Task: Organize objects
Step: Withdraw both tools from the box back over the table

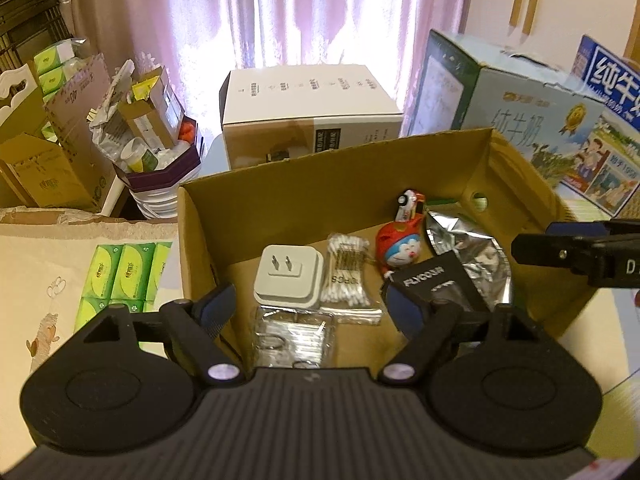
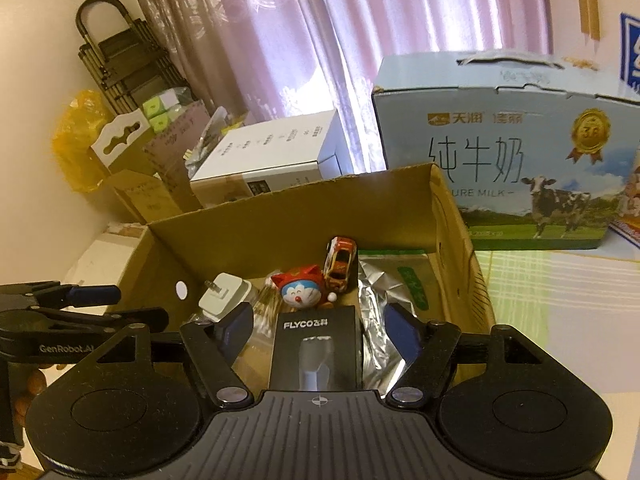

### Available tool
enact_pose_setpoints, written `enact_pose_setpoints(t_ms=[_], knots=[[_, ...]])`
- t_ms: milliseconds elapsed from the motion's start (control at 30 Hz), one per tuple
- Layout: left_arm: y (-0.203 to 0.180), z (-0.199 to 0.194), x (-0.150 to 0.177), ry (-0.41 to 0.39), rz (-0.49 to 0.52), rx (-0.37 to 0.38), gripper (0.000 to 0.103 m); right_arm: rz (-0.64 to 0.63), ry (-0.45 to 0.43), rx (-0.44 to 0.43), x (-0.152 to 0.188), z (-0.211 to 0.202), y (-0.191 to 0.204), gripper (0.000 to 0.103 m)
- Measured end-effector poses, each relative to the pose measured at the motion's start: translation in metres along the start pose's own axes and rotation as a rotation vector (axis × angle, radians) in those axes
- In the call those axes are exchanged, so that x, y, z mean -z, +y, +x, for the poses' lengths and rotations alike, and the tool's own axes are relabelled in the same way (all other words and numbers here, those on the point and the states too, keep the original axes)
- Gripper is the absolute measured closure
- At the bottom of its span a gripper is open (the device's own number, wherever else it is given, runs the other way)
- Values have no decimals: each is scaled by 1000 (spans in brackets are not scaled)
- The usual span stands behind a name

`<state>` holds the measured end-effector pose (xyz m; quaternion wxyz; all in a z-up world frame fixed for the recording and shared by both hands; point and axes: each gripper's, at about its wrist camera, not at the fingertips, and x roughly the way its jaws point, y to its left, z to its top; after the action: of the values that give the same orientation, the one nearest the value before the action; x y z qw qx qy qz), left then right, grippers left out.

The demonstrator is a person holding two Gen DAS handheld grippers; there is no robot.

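An open cardboard box [image 1: 340, 160] [image 2: 300, 192] holds a white plug adapter [image 1: 288, 276] [image 2: 224, 294], a pack of cotton swabs [image 1: 346, 276], a red and blue cat toy [image 1: 400, 246] [image 2: 300, 290], a toy car [image 1: 410, 202] [image 2: 340, 262], a silver foil bag [image 1: 468, 248] [image 2: 376, 292], a clear plastic packet [image 1: 296, 332] and a black FLYCO box [image 1: 436, 284] [image 2: 316, 344]. My left gripper [image 1: 312, 310] [image 2: 138, 305] hovers open over the adapter and the packet, holding nothing. My right gripper [image 2: 320, 328] [image 1: 536, 240] is open. The FLYCO box lies between its fingers with a gap on each side.
A pale blue milk carton [image 2: 500, 168] [image 1: 520, 120] stands behind the box on the right, and a white carton [image 1: 308, 108] behind its middle. Green tissue packs [image 1: 124, 272] lie on the cloth to the left. Cluttered boxes [image 1: 60, 140] fill the far left.
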<state>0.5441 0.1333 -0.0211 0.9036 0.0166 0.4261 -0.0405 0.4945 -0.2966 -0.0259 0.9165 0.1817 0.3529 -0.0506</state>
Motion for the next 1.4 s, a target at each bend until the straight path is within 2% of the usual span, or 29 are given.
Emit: enact_pose_setpoints(t_ms=[367,767,1400], knots=[[-4,-50,24,-35,-54,20,23,4,-42,-9,26,-46,12,33],[-23,-93,64,-32,-75,43,23,11,-72,-28,60,-91,21,33],[-49,-135,127,16,-99,59,23,20,-33,-59,121,-132,27,33]])
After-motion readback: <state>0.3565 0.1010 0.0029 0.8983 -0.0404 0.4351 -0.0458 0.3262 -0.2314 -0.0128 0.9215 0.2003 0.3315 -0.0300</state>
